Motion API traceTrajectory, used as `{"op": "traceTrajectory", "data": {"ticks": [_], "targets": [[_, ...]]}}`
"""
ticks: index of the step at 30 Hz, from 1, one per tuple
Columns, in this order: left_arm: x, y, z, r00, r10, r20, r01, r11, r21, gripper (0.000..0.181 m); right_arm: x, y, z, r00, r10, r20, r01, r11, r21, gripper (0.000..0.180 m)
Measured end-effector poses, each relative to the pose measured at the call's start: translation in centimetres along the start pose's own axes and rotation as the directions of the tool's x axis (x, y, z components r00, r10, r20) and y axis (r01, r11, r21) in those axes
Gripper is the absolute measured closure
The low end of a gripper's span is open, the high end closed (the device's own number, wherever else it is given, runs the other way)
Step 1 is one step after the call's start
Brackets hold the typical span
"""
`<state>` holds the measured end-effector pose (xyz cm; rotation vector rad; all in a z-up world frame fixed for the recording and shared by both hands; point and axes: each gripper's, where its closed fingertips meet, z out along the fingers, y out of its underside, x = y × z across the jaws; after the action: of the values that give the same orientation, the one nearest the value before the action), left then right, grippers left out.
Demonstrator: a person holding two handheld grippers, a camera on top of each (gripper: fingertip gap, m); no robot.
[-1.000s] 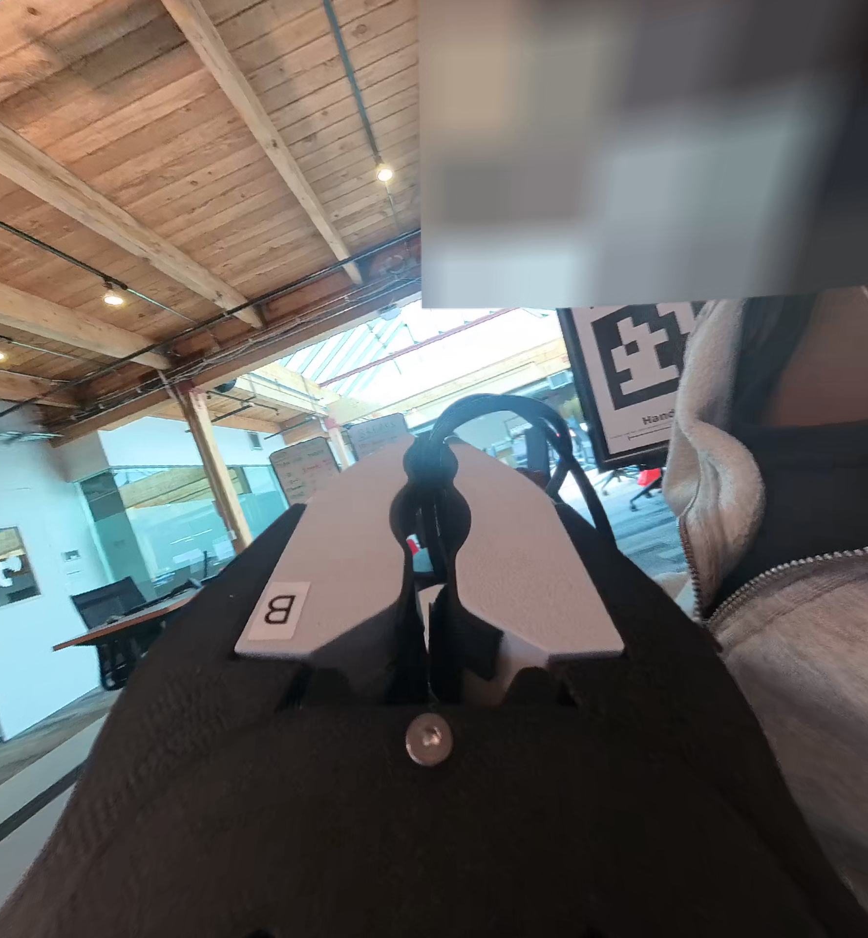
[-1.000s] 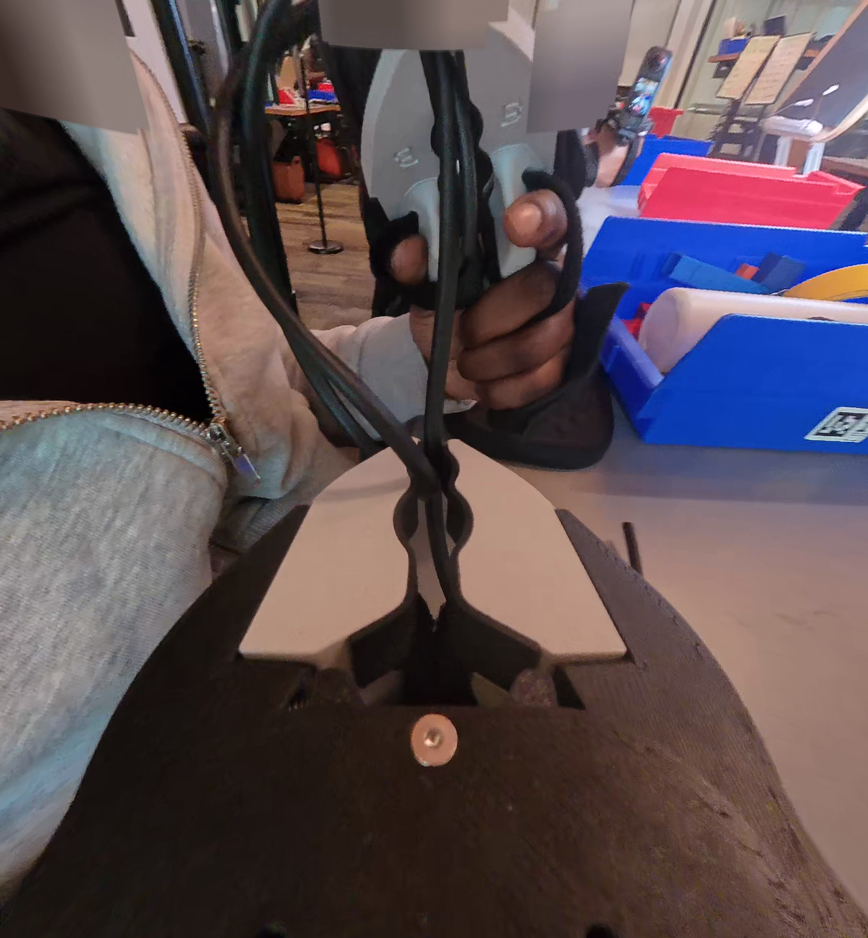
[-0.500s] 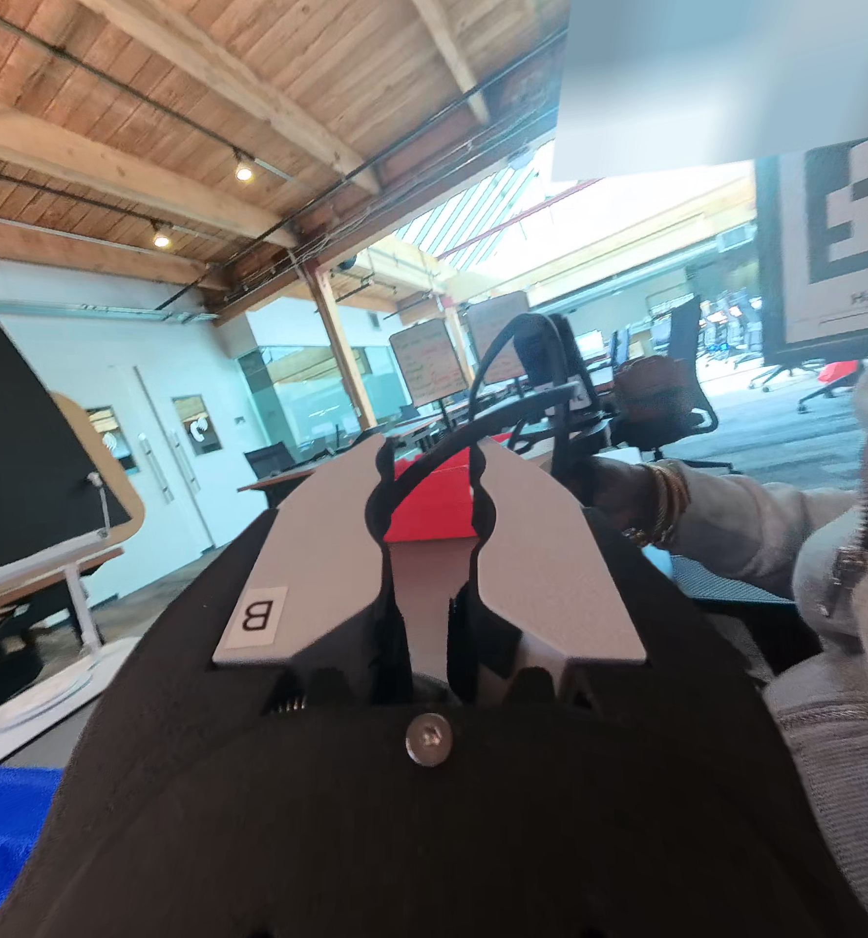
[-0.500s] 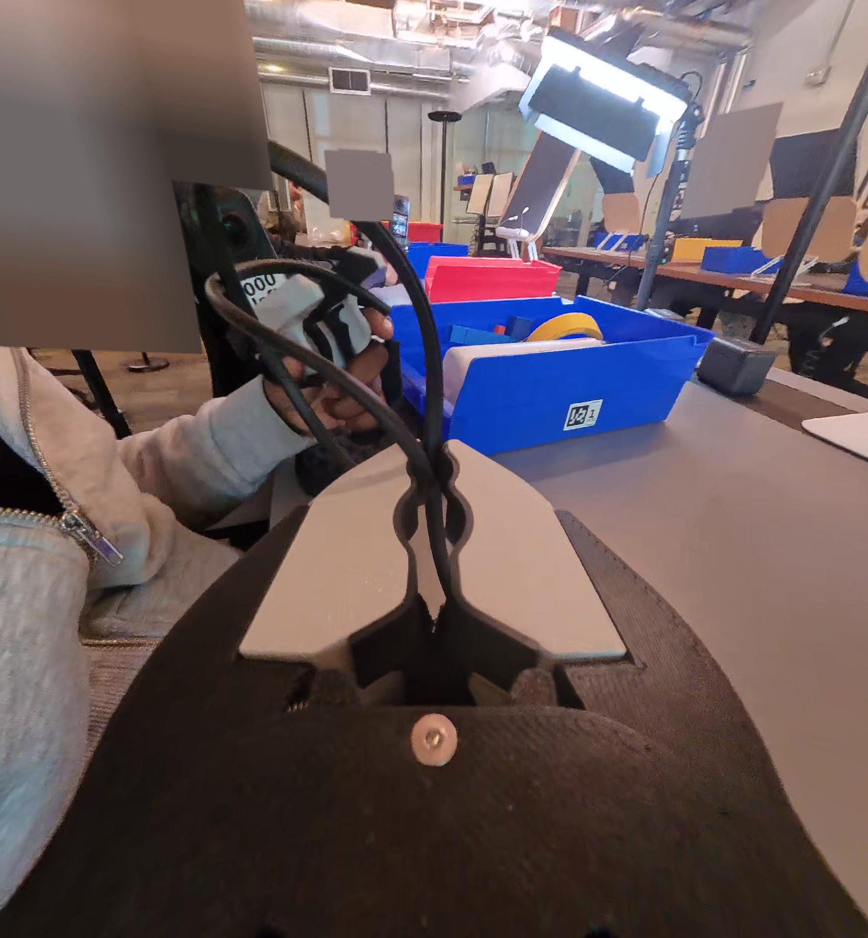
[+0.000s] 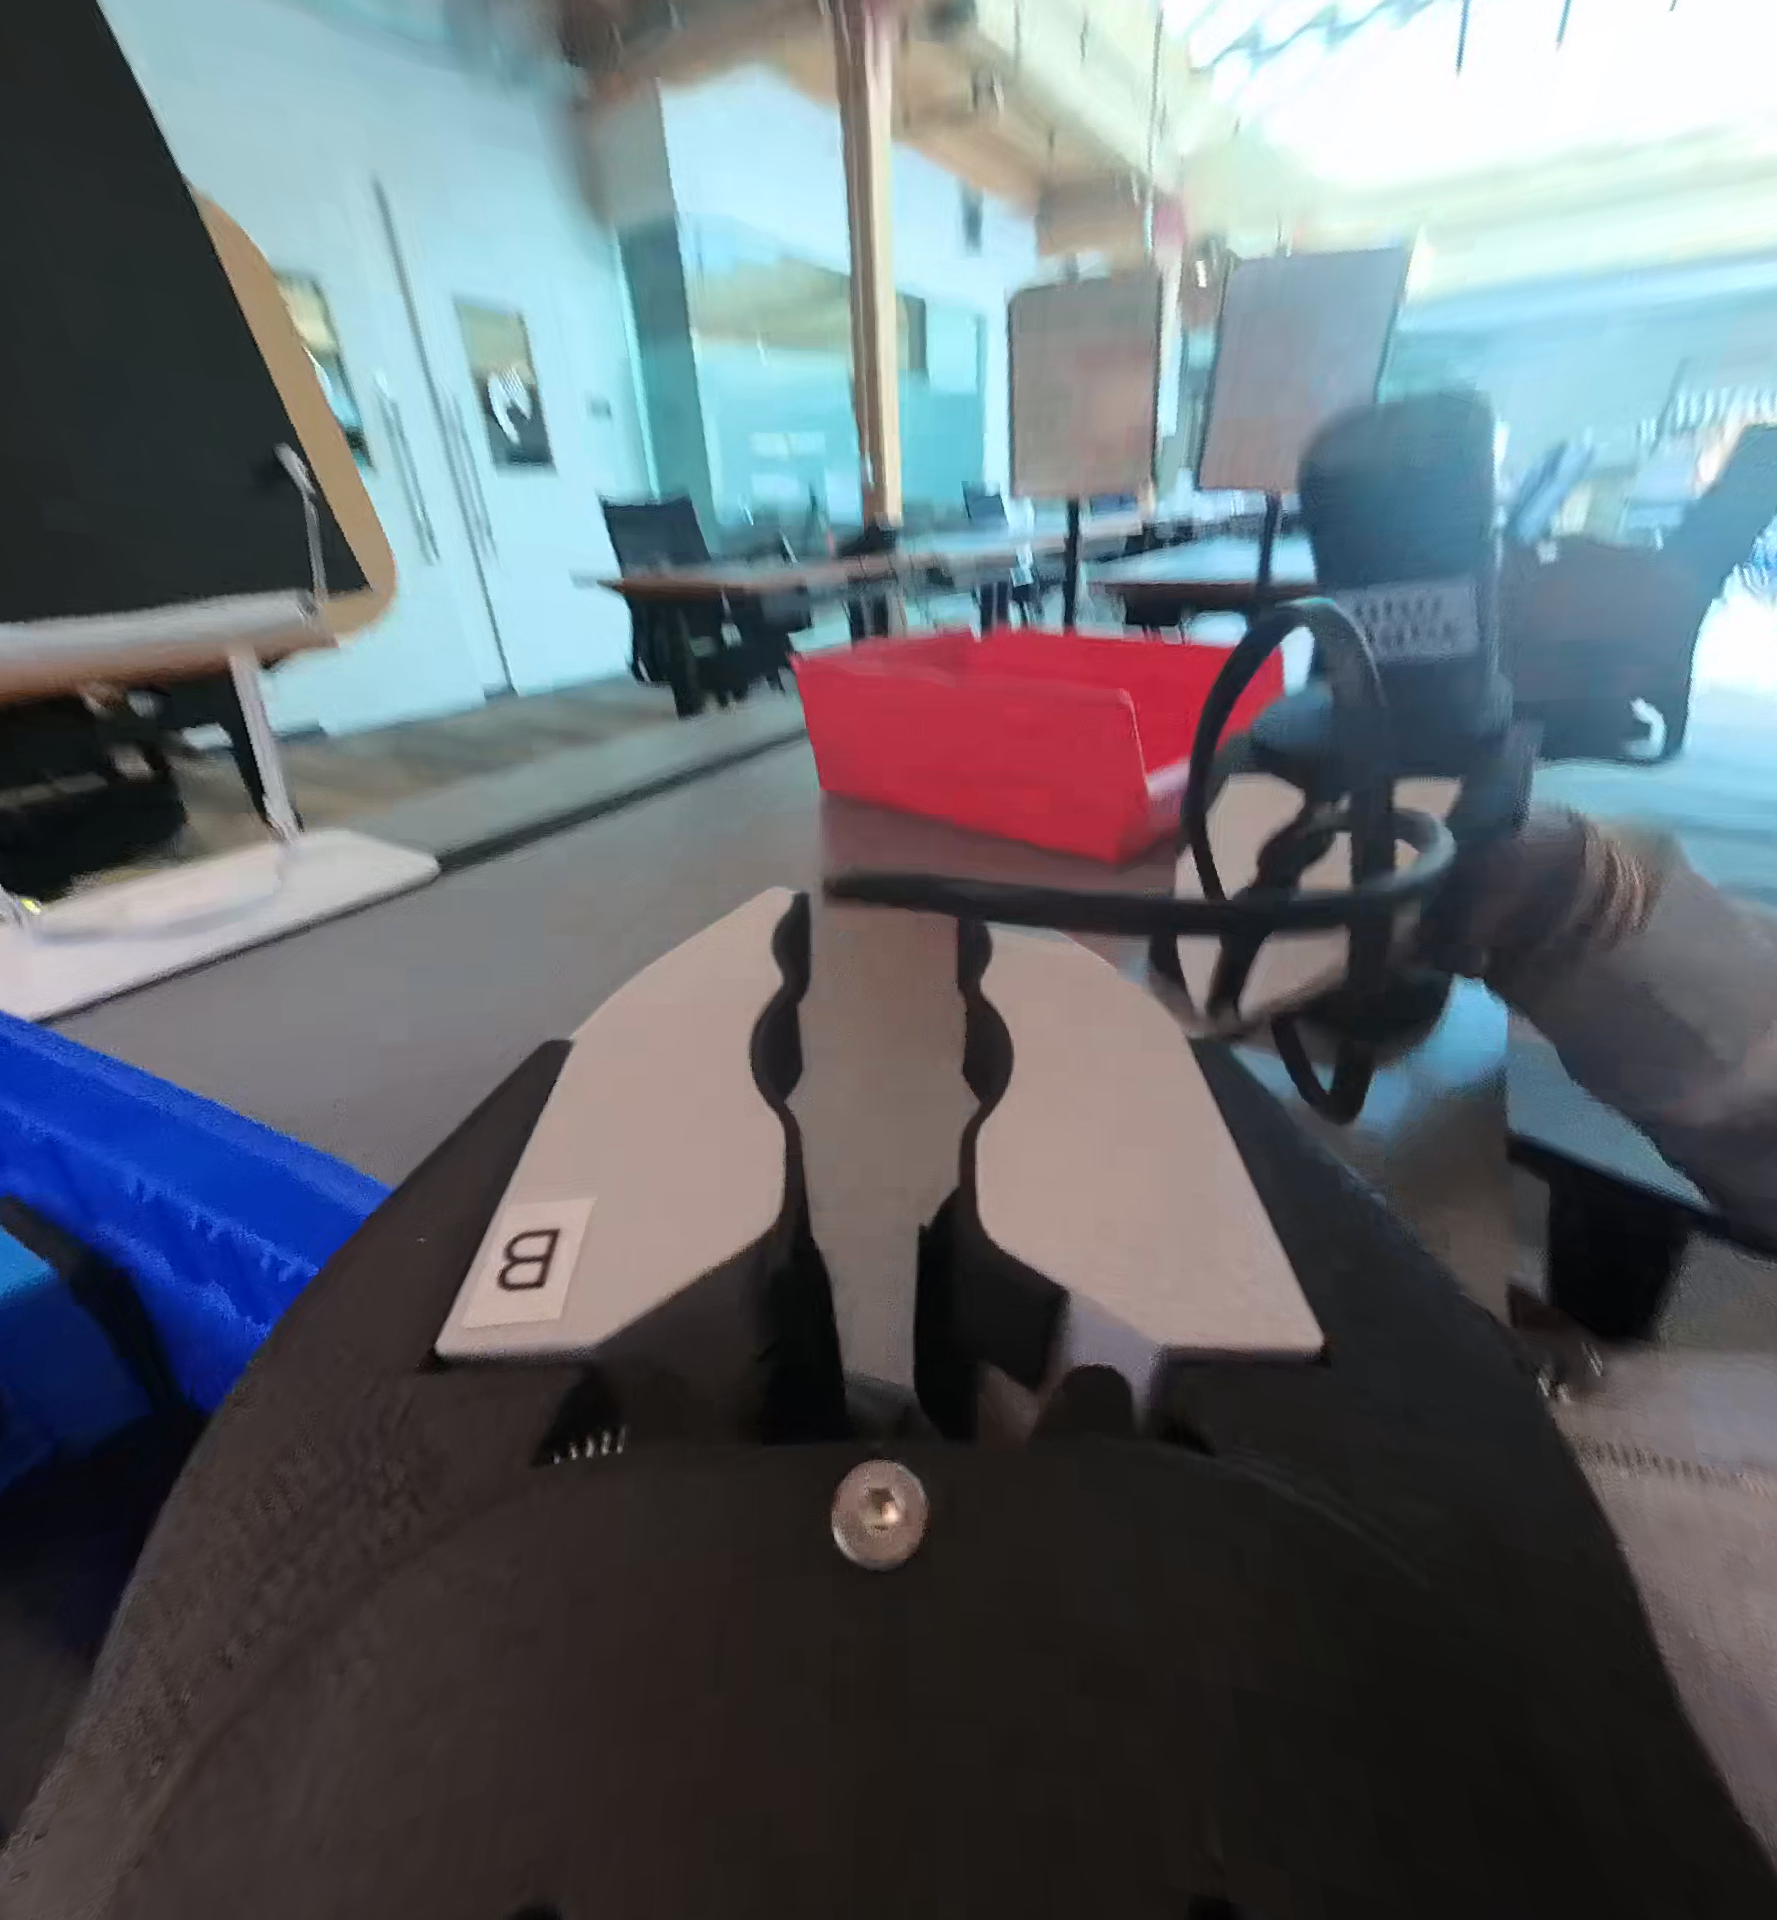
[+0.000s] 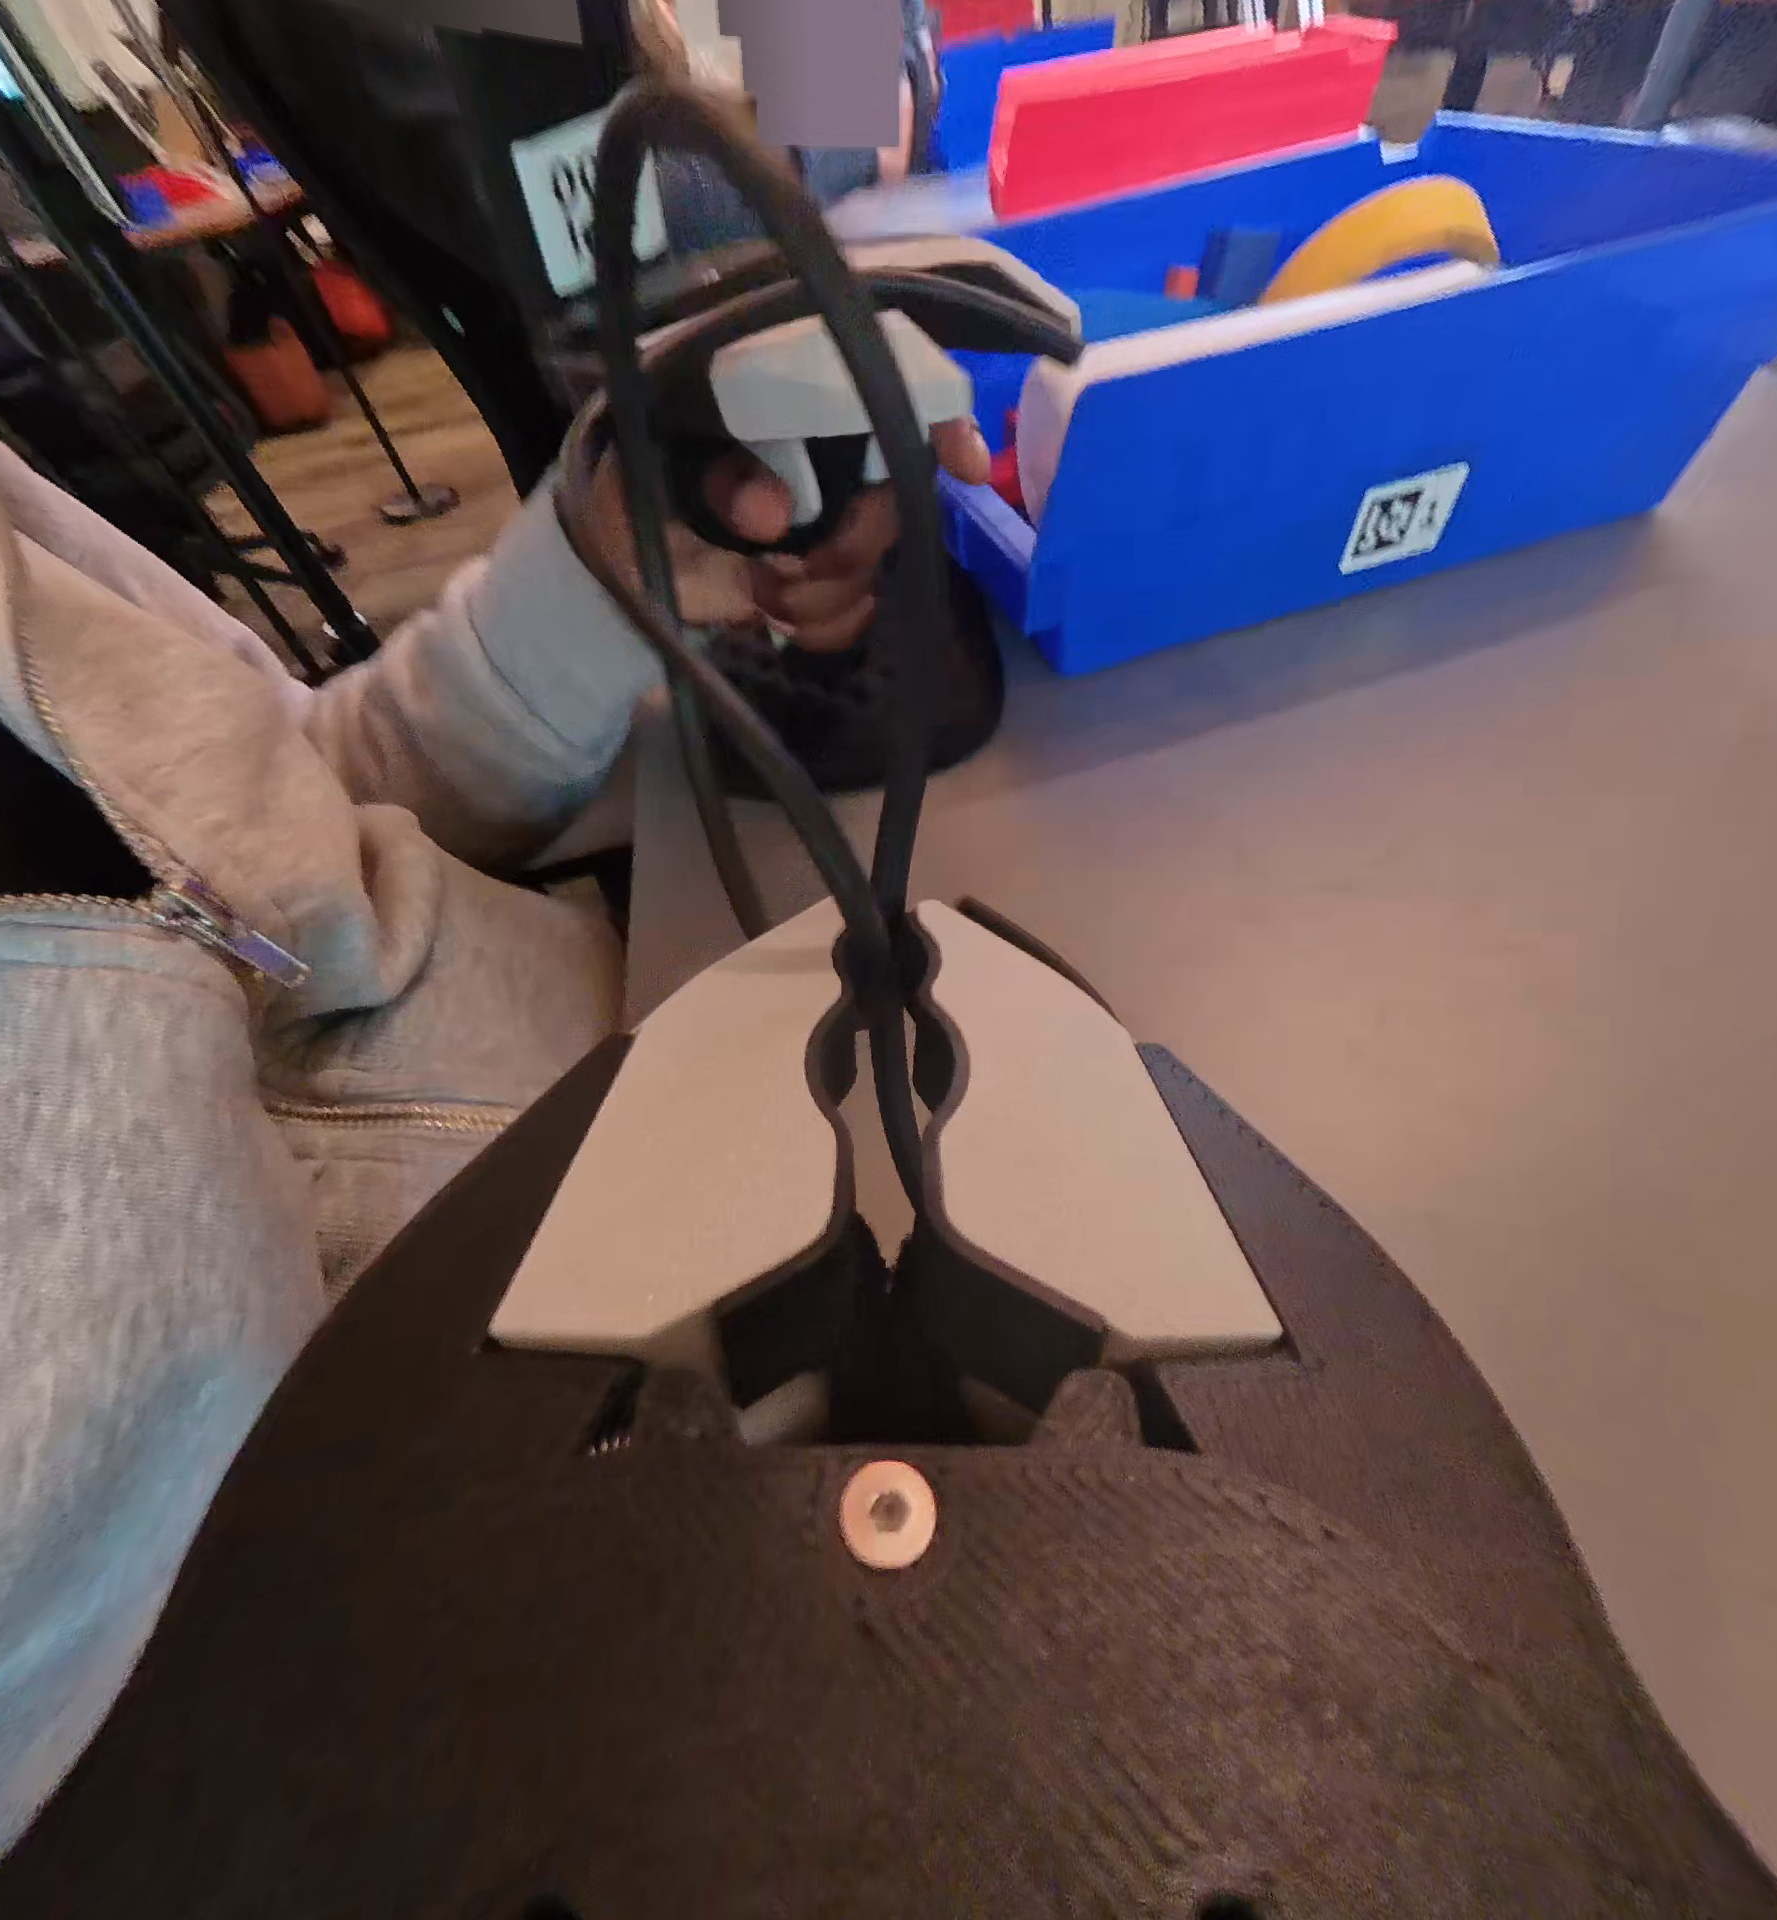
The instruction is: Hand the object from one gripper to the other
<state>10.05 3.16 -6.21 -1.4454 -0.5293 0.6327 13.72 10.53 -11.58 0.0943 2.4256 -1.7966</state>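
Now the black cable (image 6: pixel 868 582) sits pinched in the right gripper (image 6: pixel 879 940), whose jaws are closed on it at the tips; two strands cross right at the pinch point and rise up and left into a tall loop. Left gripper (image 5: pixel 884 914) has its jaws parted with nothing between them. In the left wrist view one straight run of cable (image 5: pixel 1092 904) lies crosswise just past the left gripper's tips, running sideways toward the right gripper (image 5: pixel 1383 831), which hangs off to the front-right above the tabletop (image 5: pixel 448 997). Whether that run touches the left tips cannot be told; it looks just beyond them, not in the gap.

Key relation: cable's long axis is roughly horizontal, square to the left gripper's pointing direction, free end near the left finger side. The loop hangs around the right gripper, well to the right of the left jaws.

Judgement: the handover looks done, the right gripper being the sole holder. Red bin (image 5: pixel 977 748) stands farther back on the tabletop, blue bin (image 6: pixel 1383 436) near the left gripper; neither is involved. The left wrist view is motion-blurred, so fine contact is unclear.
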Motion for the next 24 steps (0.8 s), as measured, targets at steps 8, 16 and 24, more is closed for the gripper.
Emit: {"op": "traceTrajectory", "data": {"ticks": [8, 16, 24], "targets": [[-1.5, -3.0, -3.3, 0.999, 0.016, 0.037, -0.017, 1.000, 0.026, 0.146, 1.8, -1.7, -2.7, 0.935, -0.290, -0.204, 0.264, 0.954, -0.145, 0.174], [1.5, -5.0, -2.5, 0.977, -0.147, -0.154, 0.168, 0.976, 0.139, 0.146, 1.4, -8.1, -3.8, 0.190, -0.927, -0.325, 0.846, 0.322, -0.425, 0.174], [7.5, -4.3, 2.6, 0.928, 0.104, -0.357, -0.035, 0.980, 0.194, 0.136, -5.2, -10.7, -2.8, 0.222, -0.909, -0.352, 0.975, 0.217, 0.053, 0.174]]}}
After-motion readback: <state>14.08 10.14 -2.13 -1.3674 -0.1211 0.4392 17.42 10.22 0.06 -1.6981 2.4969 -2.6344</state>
